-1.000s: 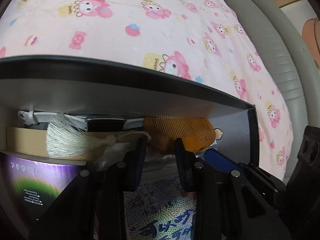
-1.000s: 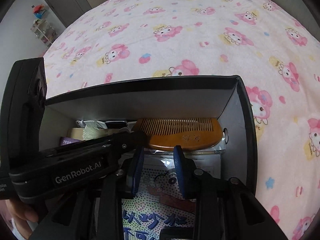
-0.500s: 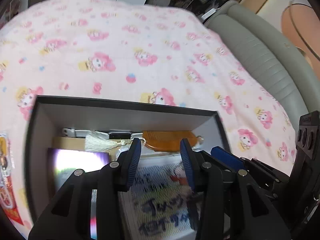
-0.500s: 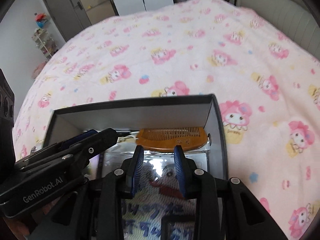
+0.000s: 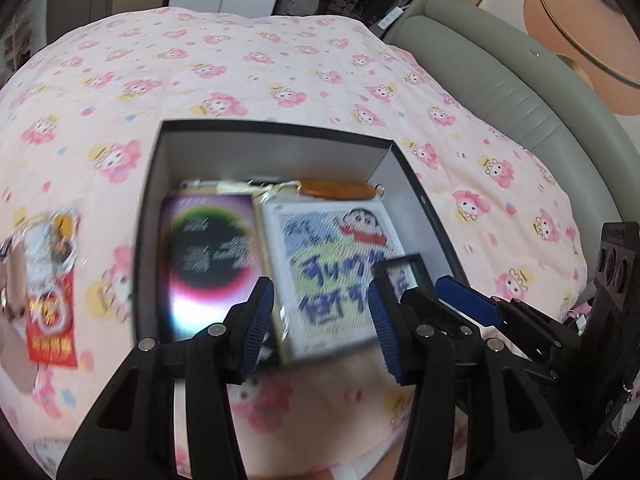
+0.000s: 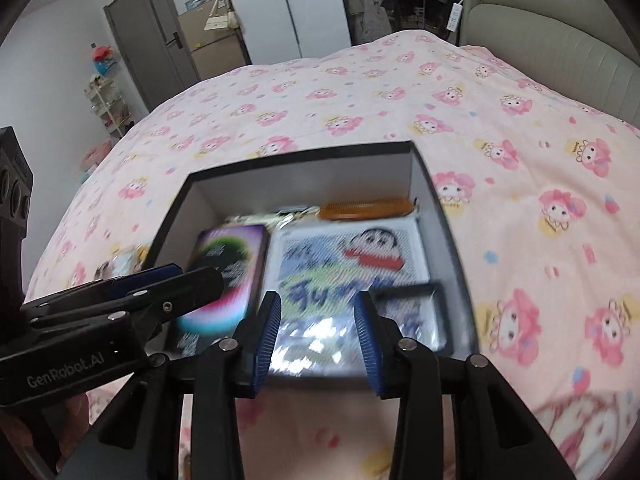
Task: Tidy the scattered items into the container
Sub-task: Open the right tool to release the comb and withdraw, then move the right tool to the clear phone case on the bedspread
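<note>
blurred box (image 5: 416,184) contents, comb (image 6: 366,208) half hidden, both tools (image 5: 322,322) (image 6: 318,338) opening, empty

Pink cartoon bedspread (image 6: 400,92) covers the whole bed, grey padded headboard (image 6: 560,36) along the right. Behind it there's a grey door (image 6: 148,52), white wardrobe doors (image 6: 276,8) and a small rack (image 6: 106,108) of stuff by the wall.
</note>
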`<state>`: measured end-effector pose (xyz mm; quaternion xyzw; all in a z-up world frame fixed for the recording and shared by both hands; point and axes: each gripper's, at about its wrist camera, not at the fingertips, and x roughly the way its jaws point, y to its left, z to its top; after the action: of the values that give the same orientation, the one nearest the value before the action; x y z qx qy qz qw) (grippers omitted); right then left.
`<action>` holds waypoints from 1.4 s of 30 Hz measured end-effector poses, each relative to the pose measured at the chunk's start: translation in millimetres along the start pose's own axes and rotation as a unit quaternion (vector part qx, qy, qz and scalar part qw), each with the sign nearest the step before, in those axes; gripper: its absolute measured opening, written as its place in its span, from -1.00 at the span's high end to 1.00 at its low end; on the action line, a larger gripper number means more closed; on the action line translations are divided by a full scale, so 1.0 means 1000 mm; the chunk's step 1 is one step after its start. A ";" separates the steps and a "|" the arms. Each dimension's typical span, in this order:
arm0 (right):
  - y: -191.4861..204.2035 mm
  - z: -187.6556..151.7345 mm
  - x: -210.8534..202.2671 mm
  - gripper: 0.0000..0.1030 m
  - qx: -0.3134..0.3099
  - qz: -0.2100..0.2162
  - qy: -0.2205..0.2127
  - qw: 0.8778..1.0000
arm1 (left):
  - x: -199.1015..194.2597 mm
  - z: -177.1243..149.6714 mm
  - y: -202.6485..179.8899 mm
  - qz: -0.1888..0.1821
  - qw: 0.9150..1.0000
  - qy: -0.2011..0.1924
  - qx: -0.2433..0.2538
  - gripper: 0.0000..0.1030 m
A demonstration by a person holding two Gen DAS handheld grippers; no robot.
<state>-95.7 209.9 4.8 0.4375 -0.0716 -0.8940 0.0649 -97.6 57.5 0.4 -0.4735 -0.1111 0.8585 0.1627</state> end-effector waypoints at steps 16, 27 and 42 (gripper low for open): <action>0.160 -0.052 0.020 0.34 -0.129 0.131 0.073 0.980 | -0.084 -0.073 0.150 0.101 0.984 -0.010 -0.149 0.00; 0.245 -0.043 0.119 0.34 -0.114 0.172 0.168 0.964 | -0.060 -0.062 0.300 0.100 0.925 -0.023 -0.365 0.07; 0.257 -0.036 0.191 0.46 -0.063 0.163 0.206 0.963 | -0.009 -0.053 0.318 0.084 0.917 0.016 -0.389 0.37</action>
<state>-169.2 -78.8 -117.2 0.5895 -0.0711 -0.7645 0.2508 -103.7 -237.6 -130.7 -0.5208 -0.3936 0.7502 -0.1051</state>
